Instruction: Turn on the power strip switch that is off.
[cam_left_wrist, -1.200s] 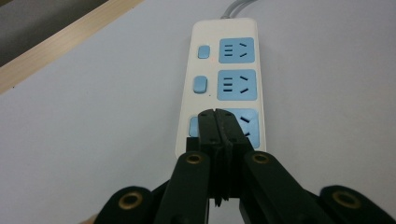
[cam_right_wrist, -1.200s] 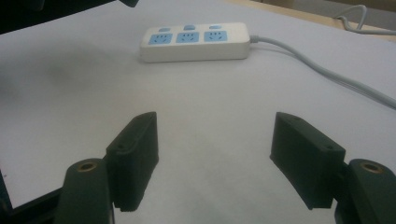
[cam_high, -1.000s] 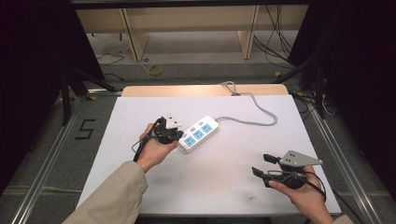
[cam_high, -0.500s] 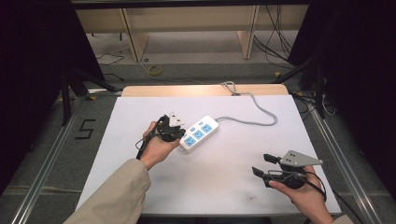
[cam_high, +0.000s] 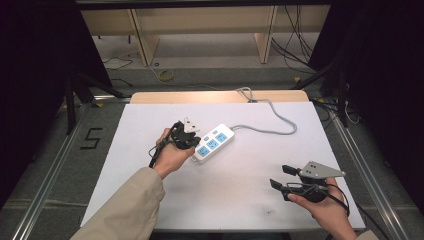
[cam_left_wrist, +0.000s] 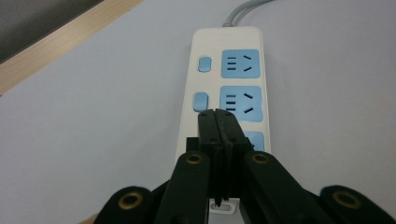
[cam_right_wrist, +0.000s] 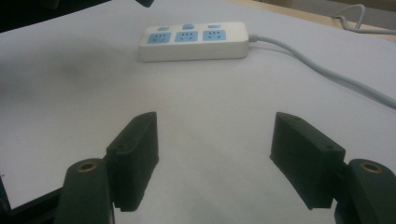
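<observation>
A white power strip (cam_high: 214, 143) with blue sockets lies mid-table, its grey cable (cam_high: 280, 122) running to the far edge. My left gripper (cam_high: 189, 136) is at the strip's near-left end. In the left gripper view its jaws are shut with nothing between them, and the left gripper (cam_left_wrist: 217, 115) hangs over the power strip (cam_left_wrist: 229, 70) beside the second blue switch (cam_left_wrist: 200, 100); I cannot tell if it touches. My right gripper (cam_high: 281, 176) is open near the front right, well apart from the strip. The right gripper (cam_right_wrist: 215, 122) faces the power strip (cam_right_wrist: 194, 41) from a distance.
The white table sheet (cam_high: 150, 200) has a wooden strip (cam_high: 200, 96) along its far edge. Metal rails (cam_high: 370, 170) flank both sides. The grey cable (cam_right_wrist: 327, 77) crosses the sheet to the right of the strip. Shelving and loose wires lie on the floor beyond.
My left gripper has edged right and slightly forward onto the near end of the power strip. The right gripper has stayed where it was.
</observation>
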